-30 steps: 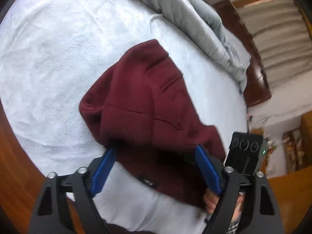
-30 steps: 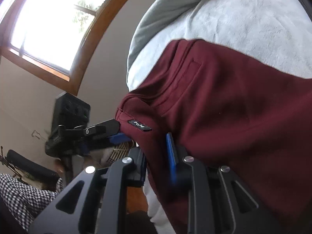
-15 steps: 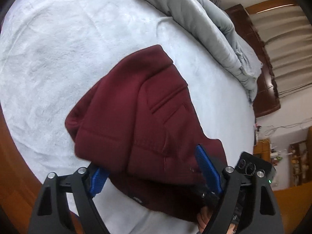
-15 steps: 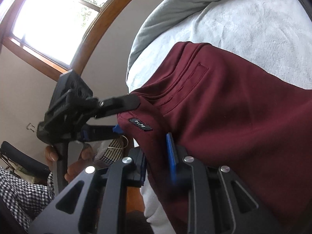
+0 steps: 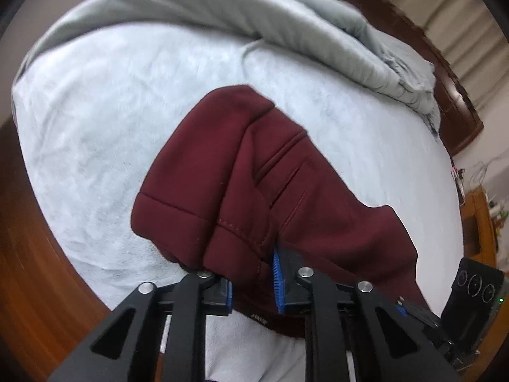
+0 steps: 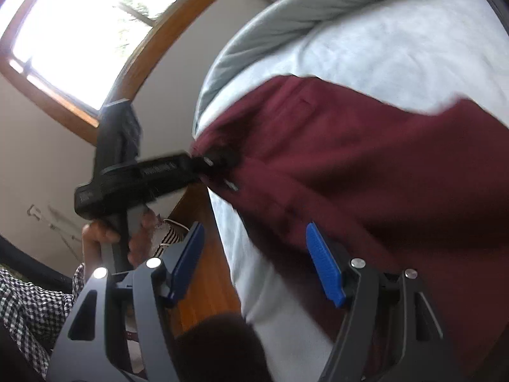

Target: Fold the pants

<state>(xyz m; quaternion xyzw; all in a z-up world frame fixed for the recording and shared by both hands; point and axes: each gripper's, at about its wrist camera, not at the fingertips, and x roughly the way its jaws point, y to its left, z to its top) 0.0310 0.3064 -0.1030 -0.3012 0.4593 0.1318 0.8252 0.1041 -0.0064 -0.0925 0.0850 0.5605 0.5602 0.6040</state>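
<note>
two grippers worked at the bed's near edge. the left gripper (image 5: 253, 281) pinched a bunched fold of the maroon pants (image 5: 254, 172), which lay on the pale blue blanket (image 5: 95, 121). the right gripper (image 6: 257, 264) stood spread wide, holding nothing.

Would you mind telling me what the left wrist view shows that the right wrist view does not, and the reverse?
Only the left wrist view shows the left gripper shut on a bunched hem of the maroon pants, the grey duvet heaped behind, and the dark headboard.

Only the right wrist view shows the right gripper open, with nothing between its blue pads, the window, and the person's hand on the other gripper's handle.

Both show the pants lying on the pale blanket.
</note>
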